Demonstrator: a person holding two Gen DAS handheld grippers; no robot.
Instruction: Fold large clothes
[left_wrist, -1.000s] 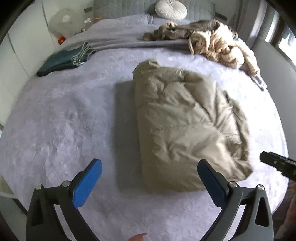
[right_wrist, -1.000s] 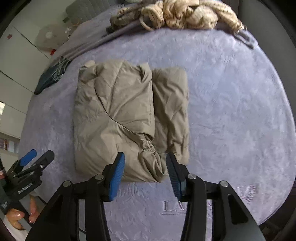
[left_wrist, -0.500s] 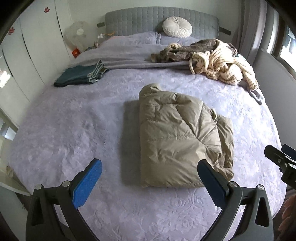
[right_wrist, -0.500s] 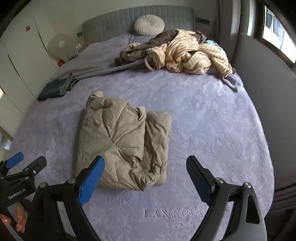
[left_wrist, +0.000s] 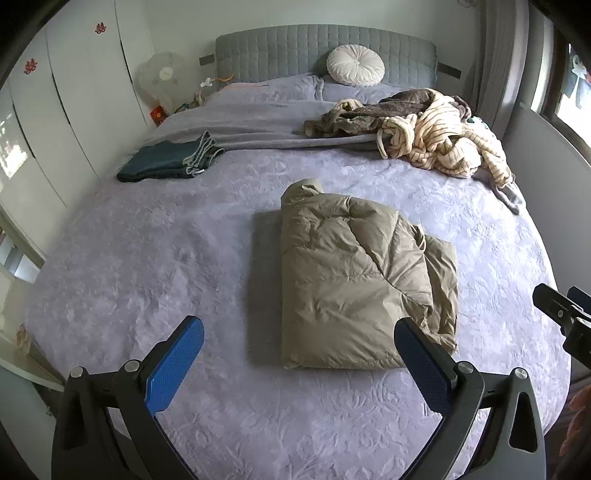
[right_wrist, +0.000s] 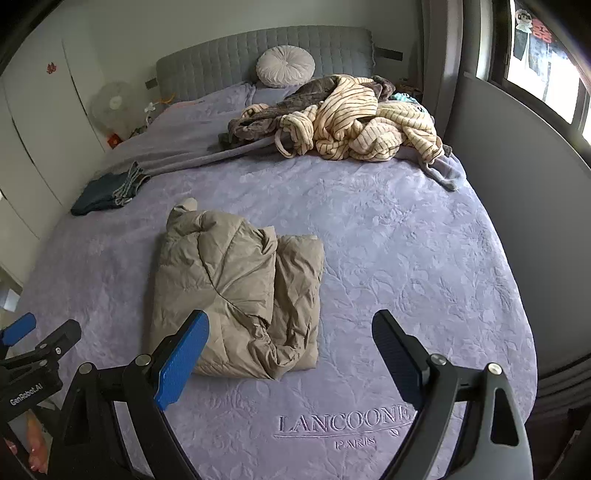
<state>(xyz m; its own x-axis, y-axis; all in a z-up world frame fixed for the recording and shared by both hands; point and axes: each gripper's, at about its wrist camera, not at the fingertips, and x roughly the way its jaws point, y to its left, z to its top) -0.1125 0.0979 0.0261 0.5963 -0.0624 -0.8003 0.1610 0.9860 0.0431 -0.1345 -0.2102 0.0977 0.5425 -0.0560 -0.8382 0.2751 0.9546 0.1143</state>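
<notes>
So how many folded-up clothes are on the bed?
2: the tan puffy jacket in the middle, and the dark green garment near the left edge. The striped heap isn't folded and may hide more.

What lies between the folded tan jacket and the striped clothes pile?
Only bare lavender bedspread separates the tan jacket from the striped pile, clearest in the right wrist view.

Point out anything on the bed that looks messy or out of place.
The striped cream garment and a brown one lie in a tangled heap near the headboard, unfolded. The tan puffer jacket is folded, though its near edge bunches up.
</notes>
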